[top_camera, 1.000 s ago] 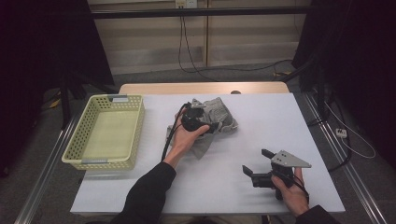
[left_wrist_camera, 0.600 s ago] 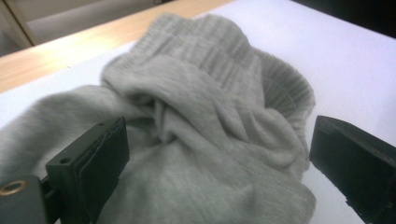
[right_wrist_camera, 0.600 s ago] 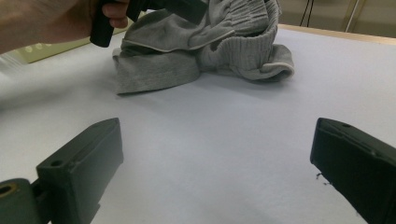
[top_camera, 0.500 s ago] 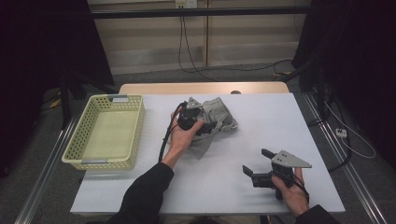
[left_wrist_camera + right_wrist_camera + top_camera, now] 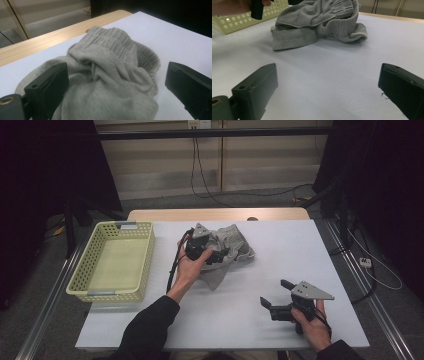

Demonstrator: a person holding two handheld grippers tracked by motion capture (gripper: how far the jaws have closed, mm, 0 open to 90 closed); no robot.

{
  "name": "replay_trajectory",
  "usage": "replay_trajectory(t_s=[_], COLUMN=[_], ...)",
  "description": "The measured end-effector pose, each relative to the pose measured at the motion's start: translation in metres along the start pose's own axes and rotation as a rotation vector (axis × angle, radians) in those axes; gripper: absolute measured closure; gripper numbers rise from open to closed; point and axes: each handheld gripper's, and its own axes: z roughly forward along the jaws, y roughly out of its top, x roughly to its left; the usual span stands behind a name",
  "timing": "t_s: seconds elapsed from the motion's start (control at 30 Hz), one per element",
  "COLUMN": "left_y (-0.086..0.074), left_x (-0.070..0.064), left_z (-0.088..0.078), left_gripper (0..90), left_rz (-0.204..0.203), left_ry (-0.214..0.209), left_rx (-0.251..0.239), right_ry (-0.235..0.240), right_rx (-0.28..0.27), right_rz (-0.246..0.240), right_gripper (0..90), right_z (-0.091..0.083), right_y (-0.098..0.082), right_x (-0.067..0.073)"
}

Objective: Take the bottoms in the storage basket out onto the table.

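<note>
A crumpled grey knit garment [image 5: 235, 245] lies on the white table [image 5: 280, 250] at the back centre. My left gripper [image 5: 216, 254] rests on the garment's left part, held in a hand. In the left gripper view its jaws stand wide apart with the garment [image 5: 110, 75] bunched between them, so the left gripper [image 5: 117, 72] is open. My right gripper [image 5: 275, 293] is at the front right, low over bare table. It is open [image 5: 329, 75] with nothing between its jaws and faces the garment [image 5: 319, 20], which lies well ahead of it.
A pale yellow perforated basket [image 5: 80, 280] stands at the table's left edge and looks empty; its corner [image 5: 237, 22] shows in the right gripper view. A wooden strip [image 5: 215, 215] runs along the table's far edge. Cables hang behind.
The left hand and its gripper have edged slightly left and down onto the garment. The right gripper has not moved.
</note>
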Motion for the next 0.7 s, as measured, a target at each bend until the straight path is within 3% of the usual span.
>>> replay_trajectory(t_s=[0.37,0.5,0.7], left_y=[0.008,0.006,0.006], left_x=[-0.006,-0.007,-0.009], left_z=[-0.023,-0.028,-0.041], left_gripper=[6.5,6.4,6.4], left_rz=[0.034,0.053,0.053], left_ry=[0.026,0.037,0.029], left_rx=[-0.059,-0.055,-0.049], right_ry=[-0.011,-0.014,-0.016], right_rx=[0.002,0.002,0.003], right_rz=[-0.006,-0.006,-0.005], right_gripper=[2.4,2.4,2.4], right_z=[-0.001,-0.002,-0.002], right_y=[0.0,0.0,-0.001], right_x=[0.002,0.002,0.002])
